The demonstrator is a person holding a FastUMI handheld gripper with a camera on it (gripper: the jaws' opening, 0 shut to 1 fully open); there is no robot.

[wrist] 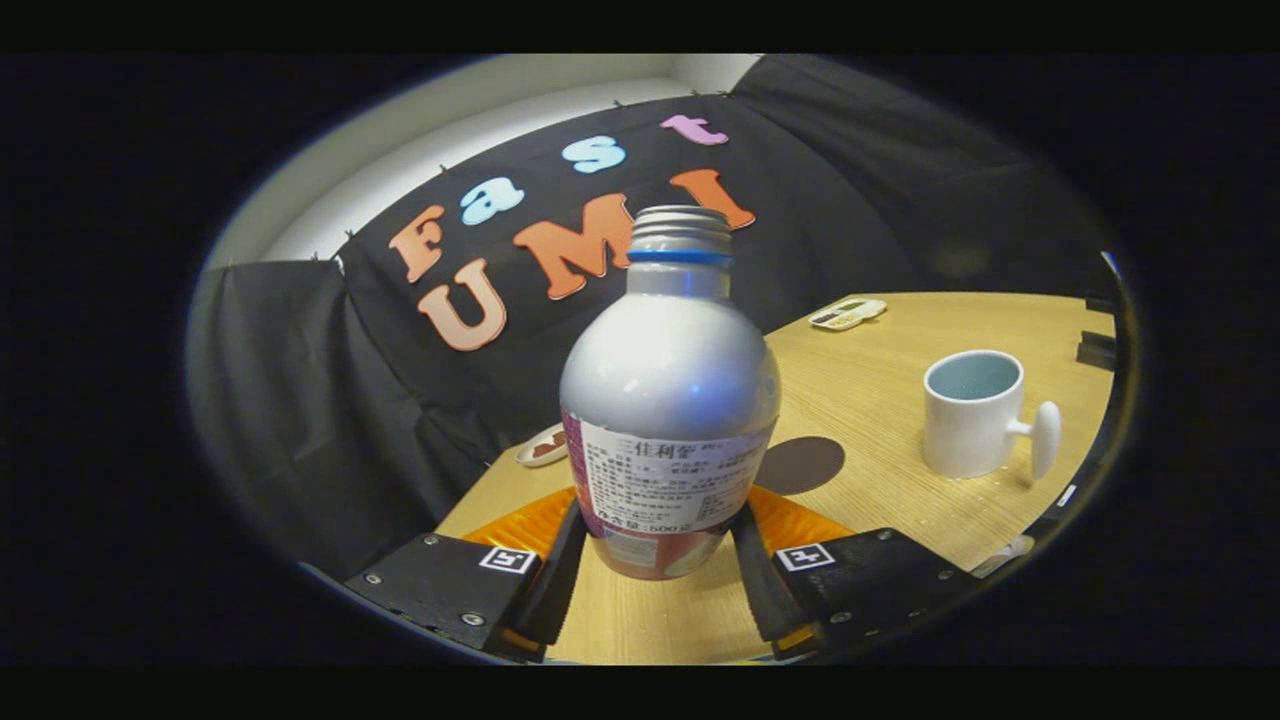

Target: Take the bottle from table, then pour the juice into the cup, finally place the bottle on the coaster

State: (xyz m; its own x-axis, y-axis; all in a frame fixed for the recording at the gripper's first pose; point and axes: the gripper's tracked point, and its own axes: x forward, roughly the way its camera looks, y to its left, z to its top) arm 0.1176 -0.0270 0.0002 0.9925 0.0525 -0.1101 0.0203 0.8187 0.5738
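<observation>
Silver, round-shouldered bottle (668,400) clamped in my gripper (655,545), uncapped, glossy white cup (972,412) at two o'clock.

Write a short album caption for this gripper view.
Gripper shut on an uncapped silver bottle, with coaster and white cup waiting beyond.

You're seeing glossy metal bottle (668,370) w/ paper label; matt wood-grain table (880,400); cup (972,413) looking glazed, prob. ceramic.
</observation>
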